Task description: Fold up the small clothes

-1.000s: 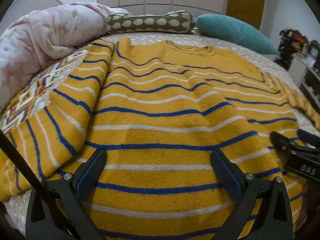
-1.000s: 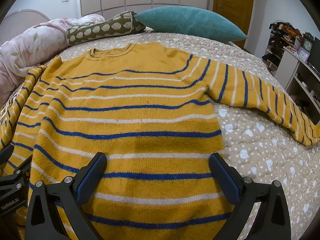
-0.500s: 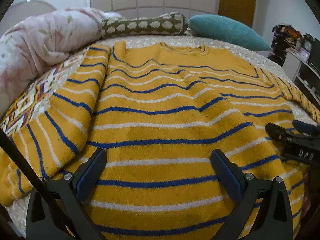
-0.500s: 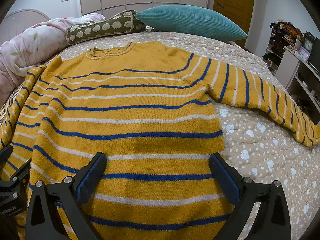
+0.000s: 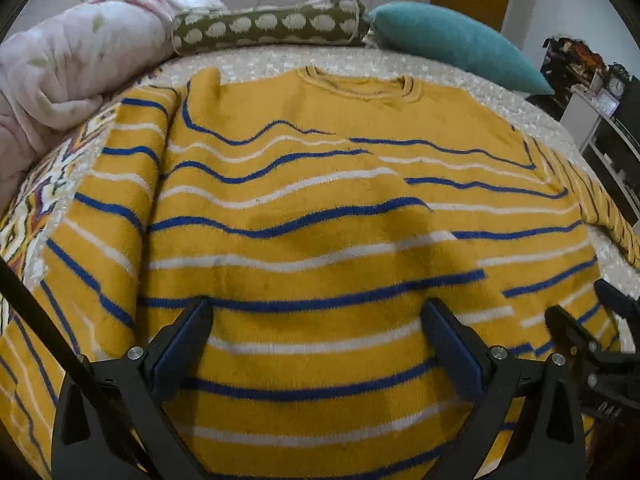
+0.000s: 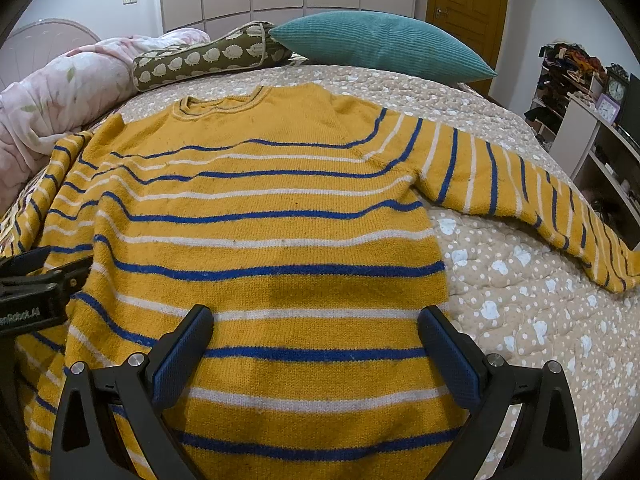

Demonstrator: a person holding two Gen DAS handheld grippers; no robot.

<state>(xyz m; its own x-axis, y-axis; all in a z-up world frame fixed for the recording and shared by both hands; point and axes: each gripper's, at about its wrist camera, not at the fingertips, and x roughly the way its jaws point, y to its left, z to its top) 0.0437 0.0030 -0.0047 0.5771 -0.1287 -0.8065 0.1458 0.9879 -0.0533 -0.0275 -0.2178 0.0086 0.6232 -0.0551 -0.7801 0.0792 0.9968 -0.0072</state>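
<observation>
A yellow sweater (image 5: 320, 208) with blue and white stripes lies flat, front up, on the bed, collar at the far end; it also shows in the right wrist view (image 6: 272, 216). Its right sleeve (image 6: 520, 196) stretches out to the right; its left sleeve (image 5: 92, 240) lies along the left side. My left gripper (image 5: 316, 344) is open and empty, low over the sweater's lower left part. My right gripper (image 6: 316, 344) is open and empty over the lower right part. Each gripper shows at the edge of the other's view.
The bed has a beige dotted quilt (image 6: 520, 300). A pink duvet (image 5: 68, 68) is heaped at the far left. A green patterned bolster (image 5: 268, 26) and a teal pillow (image 6: 376, 48) lie at the head. Shelves (image 6: 600, 128) stand to the right of the bed.
My left gripper has moved forward and to the right over the sweater, so the collar looks nearer. My right gripper has barely moved. Both stay open.
</observation>
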